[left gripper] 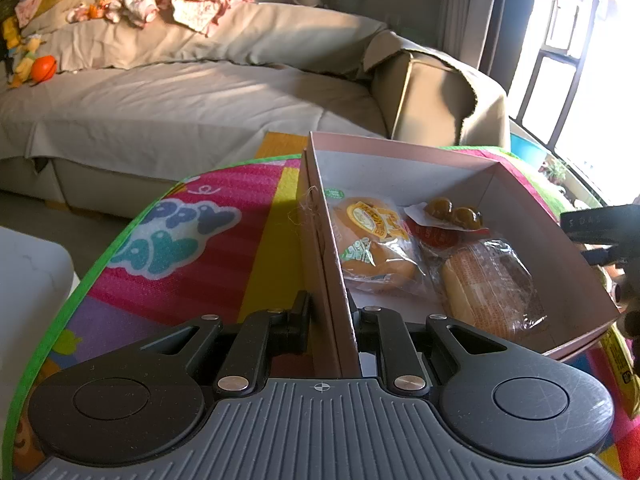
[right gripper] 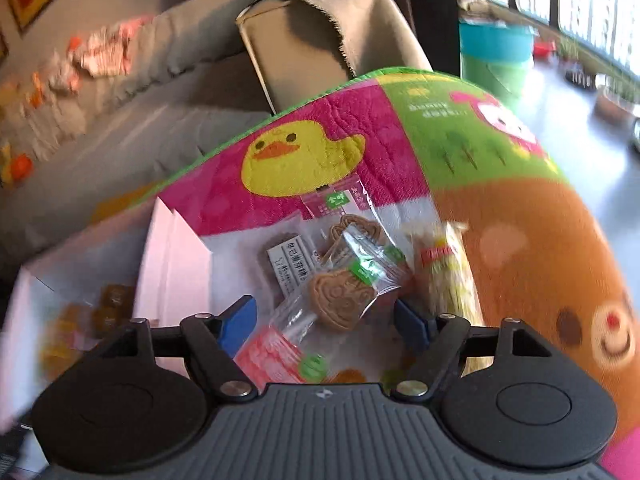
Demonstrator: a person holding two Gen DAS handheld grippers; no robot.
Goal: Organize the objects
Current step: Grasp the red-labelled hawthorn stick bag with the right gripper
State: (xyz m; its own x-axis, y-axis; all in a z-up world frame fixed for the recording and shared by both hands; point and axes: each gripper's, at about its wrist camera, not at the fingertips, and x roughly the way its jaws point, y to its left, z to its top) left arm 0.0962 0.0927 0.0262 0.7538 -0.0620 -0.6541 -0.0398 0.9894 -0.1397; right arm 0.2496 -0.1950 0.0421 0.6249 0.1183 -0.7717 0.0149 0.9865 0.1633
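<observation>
Pink box (left gripper: 400, 152): long axis runs away from camera; left gripper (left gripper: 330, 316) clamps its near wall. Right gripper (right gripper: 326, 316) spread wide over wrapped biscuits (right gripper: 340, 292).

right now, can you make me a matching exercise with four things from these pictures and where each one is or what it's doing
Things:
1. left hand-held gripper
2. right hand-held gripper
3. round bun in a yellow-labelled wrapper
4. yellow duck picture

Places or states:
A. printed on the pink part of the play mat
B. open, above a pile of wrapped biscuits
C. lying inside the pink box
D. shut on the wall of the pink box

Pairs: 1-D, 2-B, 3-C, 4-A
</observation>
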